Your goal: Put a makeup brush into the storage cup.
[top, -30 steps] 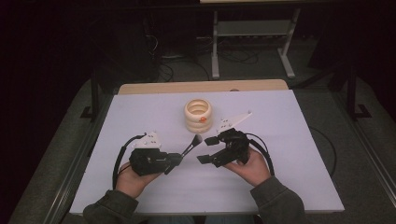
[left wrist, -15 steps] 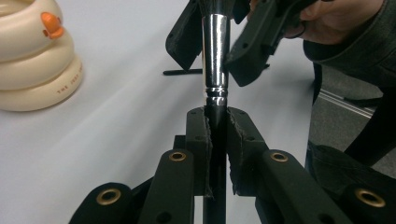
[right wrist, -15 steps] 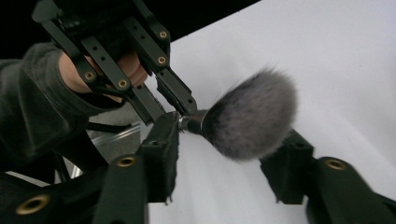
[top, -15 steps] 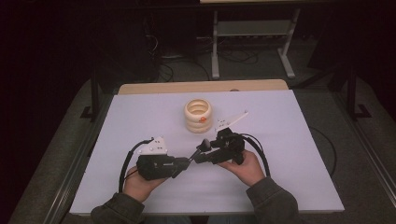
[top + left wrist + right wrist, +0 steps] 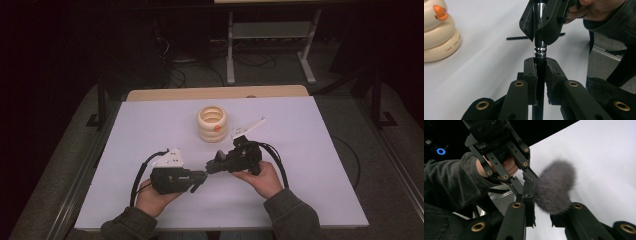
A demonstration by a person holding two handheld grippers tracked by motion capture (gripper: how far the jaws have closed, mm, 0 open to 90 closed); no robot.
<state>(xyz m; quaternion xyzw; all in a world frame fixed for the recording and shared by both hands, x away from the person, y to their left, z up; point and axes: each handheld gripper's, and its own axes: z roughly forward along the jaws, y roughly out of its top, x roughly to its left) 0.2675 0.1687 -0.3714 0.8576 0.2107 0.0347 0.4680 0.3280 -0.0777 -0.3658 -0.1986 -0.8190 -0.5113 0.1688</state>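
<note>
A makeup brush with a black handle, silver ferrule (image 5: pixel 540 48) and fluffy grey head (image 5: pixel 555 186) spans the two grippers near the table's front. My left gripper (image 5: pixel 540 61) is shut on the black handle; it lies level at front left (image 5: pixel 200 176). My right gripper (image 5: pixel 212 166) meets it tip to tip. Its jaws have just been closing, and they now pinch the silver ferrule, as the left gripper view shows (image 5: pixel 539 37). In the right gripper view the grey head bulges out past the right gripper (image 5: pixel 541 195).
A cream stacked-ring holder (image 5: pixel 212 122) with a small orange duck stands behind the grippers at table centre. A thin black stick (image 5: pixel 524 38) lies on the white tabletop (image 5: pixel 310 150) past the right gripper. Cables trail from both grippers.
The right gripper has moved left to the left gripper's tips and its jaws have gone from wide apart to closed on the brush. The left gripper keeps its hold.
</note>
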